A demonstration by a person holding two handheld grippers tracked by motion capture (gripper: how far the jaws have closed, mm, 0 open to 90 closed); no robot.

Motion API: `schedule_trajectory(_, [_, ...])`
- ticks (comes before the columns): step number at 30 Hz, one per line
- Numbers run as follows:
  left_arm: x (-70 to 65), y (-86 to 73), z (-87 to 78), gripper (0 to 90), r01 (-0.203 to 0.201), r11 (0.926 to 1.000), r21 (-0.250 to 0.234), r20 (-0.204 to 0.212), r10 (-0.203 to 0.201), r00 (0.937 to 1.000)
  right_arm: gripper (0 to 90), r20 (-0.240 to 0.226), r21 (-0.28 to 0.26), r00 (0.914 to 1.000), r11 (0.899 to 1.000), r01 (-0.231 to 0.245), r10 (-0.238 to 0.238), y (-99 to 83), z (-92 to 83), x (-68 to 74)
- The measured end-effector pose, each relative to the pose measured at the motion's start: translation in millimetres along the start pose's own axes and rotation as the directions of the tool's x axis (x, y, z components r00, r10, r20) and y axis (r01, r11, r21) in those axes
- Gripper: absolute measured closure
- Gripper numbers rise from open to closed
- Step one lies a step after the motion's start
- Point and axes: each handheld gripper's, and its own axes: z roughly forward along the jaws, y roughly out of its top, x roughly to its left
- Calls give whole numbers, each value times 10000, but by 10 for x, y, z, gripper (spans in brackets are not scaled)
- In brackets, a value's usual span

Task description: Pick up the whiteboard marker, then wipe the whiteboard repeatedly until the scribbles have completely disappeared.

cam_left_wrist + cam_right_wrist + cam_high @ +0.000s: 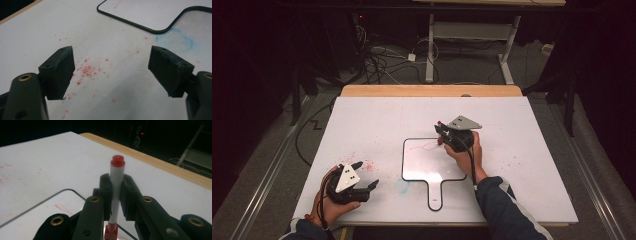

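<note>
Now, step in hand: drawing in red on the small white handled whiteboard with a black rim [432, 167], which lies flat mid-table on the large white table sheet [377, 115].
Marker: white-barrelled marker with a red end cap [117, 187], upright in the right gripper view, nib end down at the board's upper right area; I cannot see the nib itself touching.
Right gripper [443, 134]: jaws pinching the marker barrel from both sides, grip near mid-barrel.
Left gripper [111, 72]: jaws spread wide, nothing between them, resting over the sheet near the front left corner, well apart from the board.
Marks so far: a thin red loop [428, 146] on the board's upper part; I judge the drawing only begun.
Stains: red specks [86, 70] and a blue smear [180, 40] on the sheet; not part of the work.
Doing it well: I keep the barrel upright, press lightly, move slowly so the unpinned board does not slide.
Risk: the marker may slip in the pinch; the left gripper could steady the board's handle [435, 195].
</note>
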Motion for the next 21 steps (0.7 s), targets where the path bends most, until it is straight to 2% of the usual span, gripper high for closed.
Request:
schedule_trajectory(5, [-17,-8,3,202,60,10000,61,153,-61,9999,816,-641,-18,9975,9996,-292,291,59,141,209])
schedule_trajectory(8, [-12,0,-1,202,-37,10000,-80,146,38,9999,816,-836,29,9964,9999,170,-167,110,222,367])
schedule_trajectory(10, [-24,-5,10,202,-4,10000,26,252,3,9997,816,-806,96,9959,9991,420,-411,131,246,412])
schedule_trajectory(12, [-19,-16,19,202,-90,9999,45,246,89,9997,816,-635,132,9968,9987,499,-489,131,242,382])
schedule_trajectory(13, [-20,-24,14,202,-10,9999,136,281,6,9996,816,-519,165,9975,9987,481,-472,128,231,339])
schedule_trajectory(17, [-19,-24,-9,202,57,10000,64,196,-58,9998,816,41,277,9999,9995,159,-160,82,135,128])
schedule_trajectory(21, [-47,6,7,203,-146,9998,121,218,143,9997,817,693,431,9968,9984,372,-401,29,7,-52])
